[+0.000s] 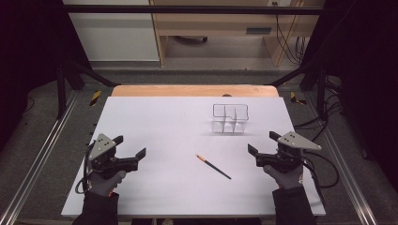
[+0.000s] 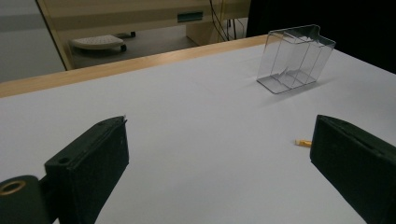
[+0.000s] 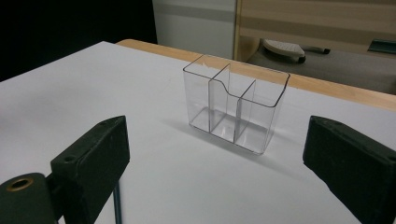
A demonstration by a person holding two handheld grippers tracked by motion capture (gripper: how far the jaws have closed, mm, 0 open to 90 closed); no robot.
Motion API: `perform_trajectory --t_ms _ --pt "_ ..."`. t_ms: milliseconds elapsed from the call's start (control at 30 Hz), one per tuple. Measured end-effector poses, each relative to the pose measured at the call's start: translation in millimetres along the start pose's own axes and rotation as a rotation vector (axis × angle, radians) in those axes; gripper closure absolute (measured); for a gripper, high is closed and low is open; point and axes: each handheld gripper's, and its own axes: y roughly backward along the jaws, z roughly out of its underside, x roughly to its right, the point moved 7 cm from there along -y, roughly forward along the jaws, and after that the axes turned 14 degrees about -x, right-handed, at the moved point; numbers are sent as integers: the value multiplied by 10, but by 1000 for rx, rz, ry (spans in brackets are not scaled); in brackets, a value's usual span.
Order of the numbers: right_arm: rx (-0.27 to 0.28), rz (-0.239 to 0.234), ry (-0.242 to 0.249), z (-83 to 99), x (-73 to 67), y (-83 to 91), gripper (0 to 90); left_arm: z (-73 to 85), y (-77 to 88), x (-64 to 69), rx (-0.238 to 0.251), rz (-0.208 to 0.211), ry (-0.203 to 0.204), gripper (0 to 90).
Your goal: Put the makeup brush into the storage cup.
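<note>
A clear plastic organizer [image 1: 230,119] with several compartments stands upright and empty on the white board [image 1: 155,122], right of the middle. A thin dark pencil with an orange end [image 1: 213,166] lies diagonally on the board nearer the person. My left gripper [image 1: 130,146] hovers at the board's left side, jaws open and empty, pointing right. My right gripper [image 1: 262,143] sits at the right side, open and empty, pointing left. The left gripper view shows the organizer [image 2: 294,58] far right and the pencil's orange end [image 2: 303,142] beside the right jaw. The right gripper view faces the organizer [image 3: 233,105].
The board lies on a wooden table whose far edge [image 1: 192,90] shows beyond it. Metal rails [image 1: 42,154] run along both sides, with black frame posts [image 1: 61,89]. Cables [image 1: 324,122] trail at the right. A wooden cabinet [image 1: 216,28] stands behind.
</note>
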Motion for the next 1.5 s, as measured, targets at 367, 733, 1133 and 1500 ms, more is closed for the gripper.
perform_trajectory --t_ms 367,733,1133,1500 --pt "-34 -7 7 30 -24 -36 94 29 21 -35 0 -4 8 42" --pt "-77 -24 16 43 -67 -95 113 91 -49 -30 -30 -5 0 43" --pt "-154 -41 53 21 -175 -220 134 135 -96 -40 -52 -5 2 43" --pt "-207 -44 82 -111 -278 -319 140 137 -95 -45 -56 -11 -8 44"
